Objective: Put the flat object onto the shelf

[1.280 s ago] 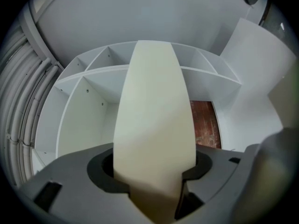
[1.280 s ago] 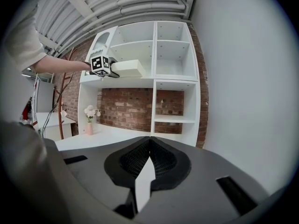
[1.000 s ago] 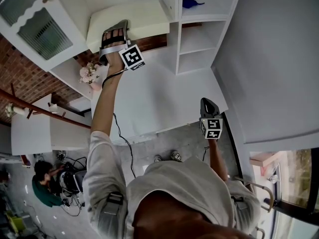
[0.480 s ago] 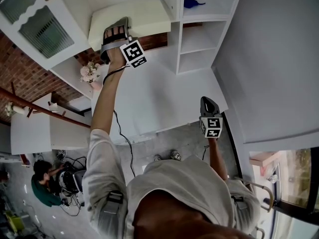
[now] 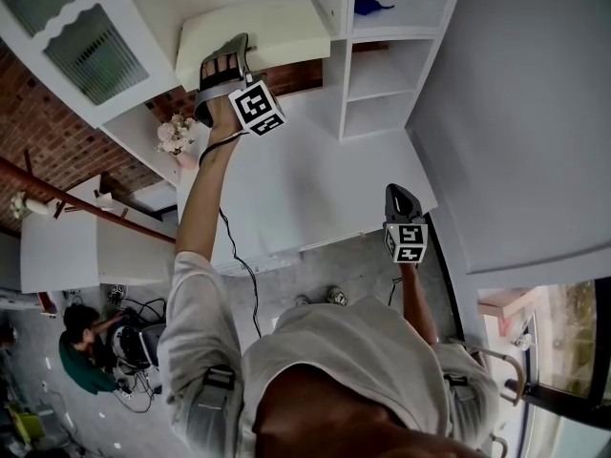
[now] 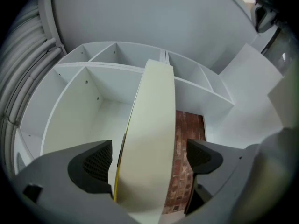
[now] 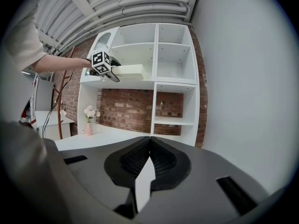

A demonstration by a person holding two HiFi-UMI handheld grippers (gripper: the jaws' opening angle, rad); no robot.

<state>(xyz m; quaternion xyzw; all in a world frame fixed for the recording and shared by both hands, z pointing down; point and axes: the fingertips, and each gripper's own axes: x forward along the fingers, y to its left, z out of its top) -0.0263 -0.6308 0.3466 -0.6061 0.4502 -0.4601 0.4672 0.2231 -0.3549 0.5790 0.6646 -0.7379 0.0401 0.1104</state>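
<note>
The flat object [image 5: 258, 27] is a cream slab lying in the upper left compartment of the white shelf unit [image 5: 329, 8]. My left gripper [image 5: 221, 60] is raised to it at arm's length. In the left gripper view the slab [image 6: 149, 125] stands edge-on between the jaws, which are opening. Brick wall shows in the gap beside the right pad [image 6: 201, 155]; the left pad [image 6: 96, 162] sits right beside the slab. My right gripper [image 5: 399, 198] hangs low by my waist, shut with nothing in it [image 7: 149, 146]. From the right gripper view the left gripper [image 7: 103, 65] sits at the slab [image 7: 133, 71].
A white counter [image 5: 296, 179] runs under the shelves, with a pink vase of flowers [image 5: 175, 139] at its left end. A blue thing [image 5: 368, 3] lies in an upper right compartment. A glass-fronted cabinet door [image 5: 76, 46] hangs open on the left. A person [image 5: 81, 351] crouches on the floor below.
The left gripper and the slab have shifted slightly right and deeper toward the shelf compartment. The right gripper has stayed where it was.
</note>
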